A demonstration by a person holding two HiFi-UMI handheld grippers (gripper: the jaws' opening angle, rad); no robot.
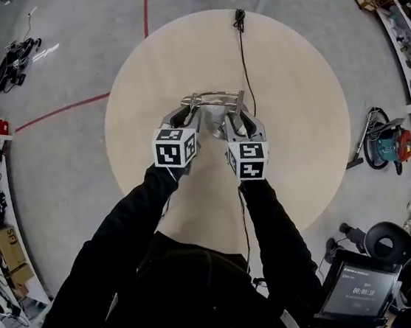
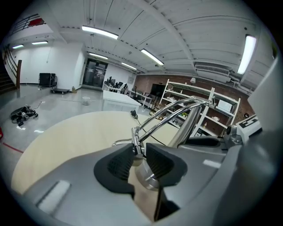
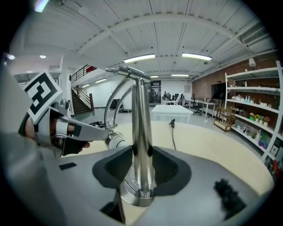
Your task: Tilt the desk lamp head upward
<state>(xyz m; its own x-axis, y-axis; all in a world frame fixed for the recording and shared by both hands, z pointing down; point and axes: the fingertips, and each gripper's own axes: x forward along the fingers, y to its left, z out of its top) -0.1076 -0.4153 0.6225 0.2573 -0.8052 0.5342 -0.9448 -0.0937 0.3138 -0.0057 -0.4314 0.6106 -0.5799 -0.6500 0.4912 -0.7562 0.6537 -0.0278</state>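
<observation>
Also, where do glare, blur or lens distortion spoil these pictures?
Head view: even light, no glare on the table, edges bent by the lens. Left gripper view: ceiling light blown out, foreground soft. Right gripper view: shelves bowed, bright streaks on the post of the desk lamp.

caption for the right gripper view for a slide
Right claw straddles the chrome desk lamp post above its round metal base on a pale round table.
</observation>
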